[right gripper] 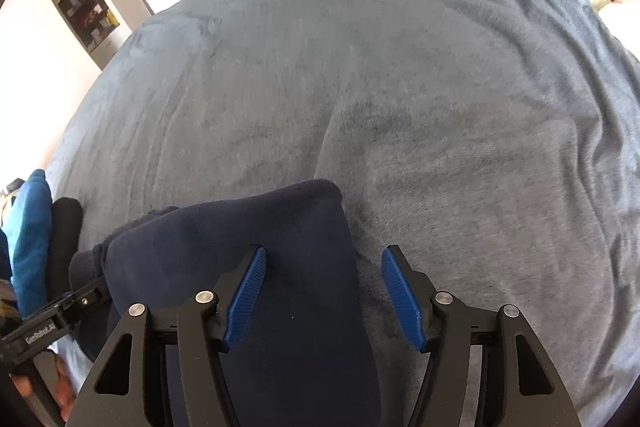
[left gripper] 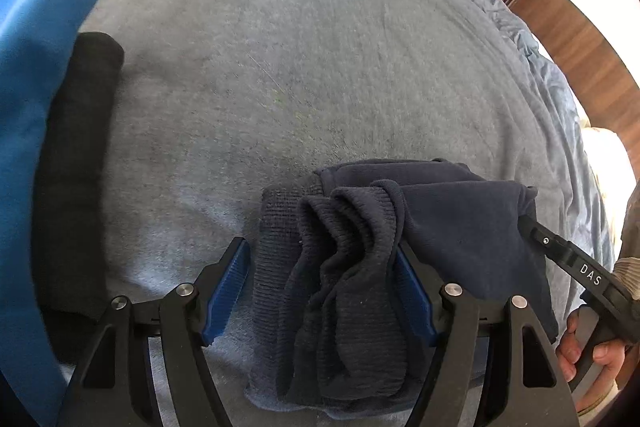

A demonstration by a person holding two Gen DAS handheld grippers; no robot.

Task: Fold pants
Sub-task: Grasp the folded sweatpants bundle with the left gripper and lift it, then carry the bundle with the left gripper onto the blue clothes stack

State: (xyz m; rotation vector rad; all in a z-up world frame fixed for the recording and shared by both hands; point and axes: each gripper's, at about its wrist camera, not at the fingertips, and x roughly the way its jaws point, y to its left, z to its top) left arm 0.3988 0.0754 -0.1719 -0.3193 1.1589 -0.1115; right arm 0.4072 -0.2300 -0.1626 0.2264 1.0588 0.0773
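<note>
One pair navy pants, folded into bundle on bed. One black folded garment at bed's left side. One bright blue garment beside it. Two tools: left tool and right tool, two blue pads each. One grey-blue cover over bed. Clothes stack along far wall too blurred to count.

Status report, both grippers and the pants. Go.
Left gripper open, straddling the ribbed cuffs. Right gripper open over the folded navy pants. Black garment and blue garment lie apart, left side.
</note>
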